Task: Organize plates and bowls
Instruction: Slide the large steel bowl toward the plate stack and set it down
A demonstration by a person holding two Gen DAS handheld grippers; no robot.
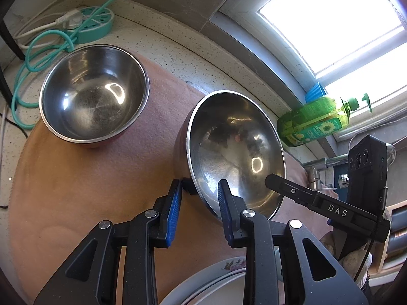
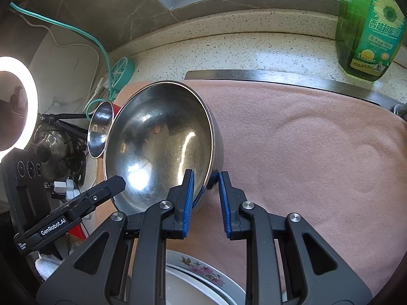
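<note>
**Gripping one steel bowl from both sides**

Gripping the near bowl (image 1: pixel 236 152), both grippers clamp its rim on opposite sides. The left gripper (image 1: pixel 201 190) has one blue pad inside the bowl and the other outside the wall, jaws narrow and pressed on the rim. The right gripper (image 2: pixel 206 181) does the same on the facing edge: one pad lies against the shiny inside, the other against the outer wall, jaws narrow and closed on the metal.

The bowl is tilted, its mouth turned toward the cameras, its base on or just above the pink towel (image 2: pixel 305 152); which of the two I cannot tell. A second steel bowl (image 1: pixel 94 94) with a red outside stands upright on the same towel, apart from the held one, toward the teal power strip (image 1: pixel 94 23) and its looped teal cable (image 1: pixel 38 58).

A plate (image 2: pixel 203 272) with a flower pattern lies at the near edge of the towel, under the grippers. A green detergent bottle (image 2: pixel 368 28) stands on the speckled counter (image 2: pixel 229 50) beside the window sill. A lit ring lamp (image 2: pixel 15 101) shows at the left of the right wrist view.
</note>
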